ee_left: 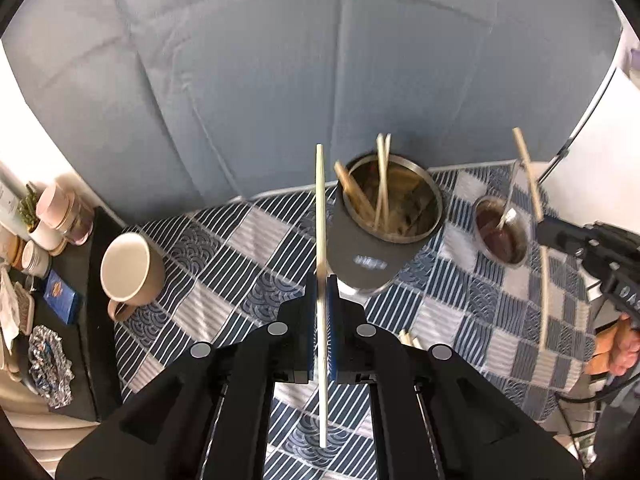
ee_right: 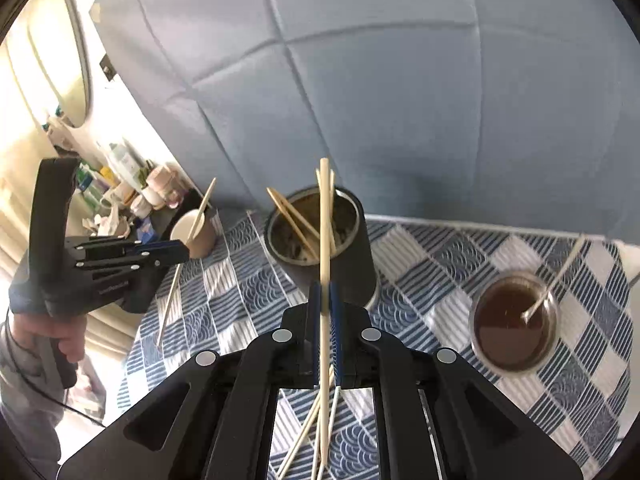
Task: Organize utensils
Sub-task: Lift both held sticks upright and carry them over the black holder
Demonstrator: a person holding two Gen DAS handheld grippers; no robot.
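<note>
Each gripper carries one chopstick clear of the desk. The left gripper [ee_left: 321,280] is clamped on a pale chopstick [ee_left: 320,216], which stands nearly upright between its blue pads just left of the dark holder [ee_left: 372,256]. The right gripper [ee_right: 325,292] is likewise clamped on a wooden chopstick [ee_right: 325,240], whose upper end shows in front of the holder's mouth in the right wrist view.

The step in hand looks like the carry: both sticks are picked up, neither is in the holder yet. The next move calls for bringing each stick over the metal rim, tipping it so the lower end points into the opening, and parting the jaws only once that end is inside. The two grippers will probably have to go one after the other, since the mouth is narrow and already crowded.

The holder, a dark cylinder with a steel lining, has several wooden chopsticks [ee_left: 382,184] leaning inside it. Right of the holder, a small metal cup [ee_right: 514,324] holds brown liquid with a spoon [ee_right: 556,280] resting in it. Left of the holder, a beige mug [ee_left: 128,270] lies tipped, and it looks empty from the left wrist view. Nearer the cameras than the holder, more loose chopsticks [ee_right: 308,436] lie on the checked cloth [ee_left: 224,248], waiting to be gathered.
</note>
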